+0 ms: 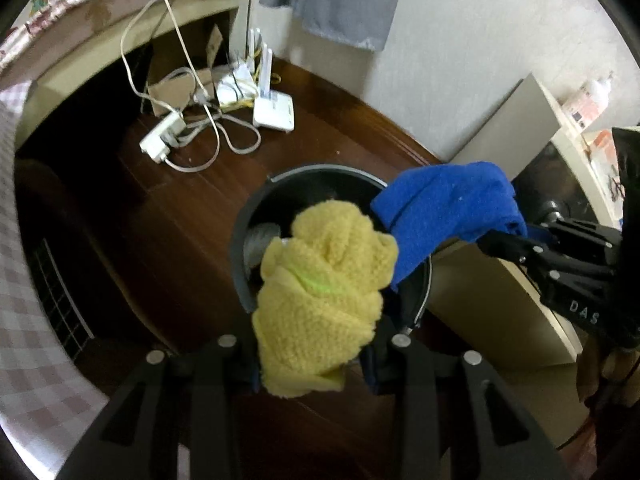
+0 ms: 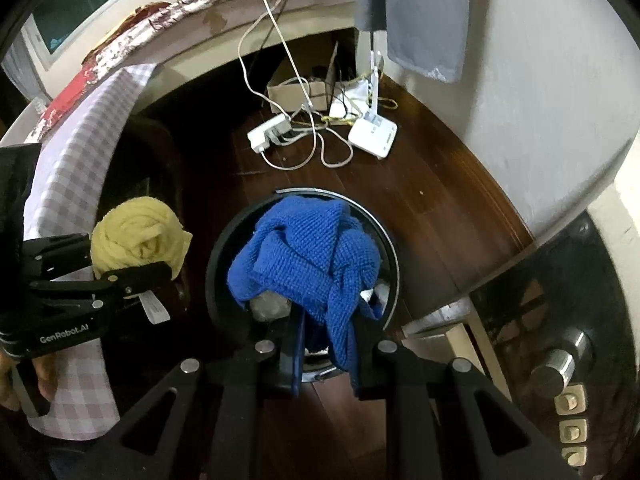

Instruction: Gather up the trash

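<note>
L tongs (image 1: 312, 364) grip yellow cloth (image 1: 320, 280), R tongs (image 2: 326, 360) blue cloth (image 2: 304, 256), over bin (image 2: 216, 280).

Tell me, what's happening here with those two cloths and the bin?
A person holds a gripper in each hand over a round black trash bin on the wooden floor. The left gripper is clamped on a bunched yellow cloth, the right gripper on a blue cloth. Neither cloth is released yet.
</note>
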A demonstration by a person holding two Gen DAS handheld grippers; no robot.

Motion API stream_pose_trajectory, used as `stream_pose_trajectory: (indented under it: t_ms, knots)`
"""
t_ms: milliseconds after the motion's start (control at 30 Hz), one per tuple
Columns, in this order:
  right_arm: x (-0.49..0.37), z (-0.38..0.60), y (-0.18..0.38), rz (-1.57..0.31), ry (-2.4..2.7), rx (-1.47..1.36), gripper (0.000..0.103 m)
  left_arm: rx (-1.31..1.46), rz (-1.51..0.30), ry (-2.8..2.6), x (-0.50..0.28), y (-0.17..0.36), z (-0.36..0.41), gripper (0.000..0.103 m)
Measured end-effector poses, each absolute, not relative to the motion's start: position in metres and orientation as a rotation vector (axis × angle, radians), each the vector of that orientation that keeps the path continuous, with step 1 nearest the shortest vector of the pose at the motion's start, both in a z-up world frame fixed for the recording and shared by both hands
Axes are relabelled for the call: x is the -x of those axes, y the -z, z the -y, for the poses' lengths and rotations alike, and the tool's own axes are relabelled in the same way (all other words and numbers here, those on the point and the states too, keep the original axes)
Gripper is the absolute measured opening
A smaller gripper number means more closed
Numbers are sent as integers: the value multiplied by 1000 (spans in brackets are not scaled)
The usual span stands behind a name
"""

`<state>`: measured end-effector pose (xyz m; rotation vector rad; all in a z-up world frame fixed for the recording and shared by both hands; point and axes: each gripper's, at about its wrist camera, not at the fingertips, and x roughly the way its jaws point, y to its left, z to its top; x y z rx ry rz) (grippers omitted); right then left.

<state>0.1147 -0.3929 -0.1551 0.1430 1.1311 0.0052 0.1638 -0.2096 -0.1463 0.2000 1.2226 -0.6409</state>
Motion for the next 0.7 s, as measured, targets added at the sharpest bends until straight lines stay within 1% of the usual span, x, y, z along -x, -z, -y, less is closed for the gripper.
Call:
stream_pose_trajectory:
  t_ms: [400,467,500,533,567,600,633,667,700]
  knots:
    - [-129,389,194,-1213,-50,-115,19,-200,-1370,615,-172,191,228,38]
    - [-133,386,202,-1231,-78,-101,19,-201,-1419,646,-177,202,236,47]
    - [-137,383,209,-1242,-103,-67,20,-201,-1434,641,-180,207,238,60]
    - [-139,381,216,-1258,-106,-34,35,-210,-1421,606,-183,209,237,81]
    - [-143,380,225,-1293,-85,9,51,-223,-1399,563,-185,208,236,88]
    - [-143,380,229,-1301,-59,39,78,-214,-1384,541,-187,205,232,94]
    - [-141,381,228,-1282,-52,51,81,-201,-1382,534,-188,202,229,94]
    - [-138,384,227,-1278,-31,51,81,-191,-1381,519,-187,196,224,96]
    - [-136,386,225,-1279,-11,40,81,-192,-1368,500,-185,189,218,101]
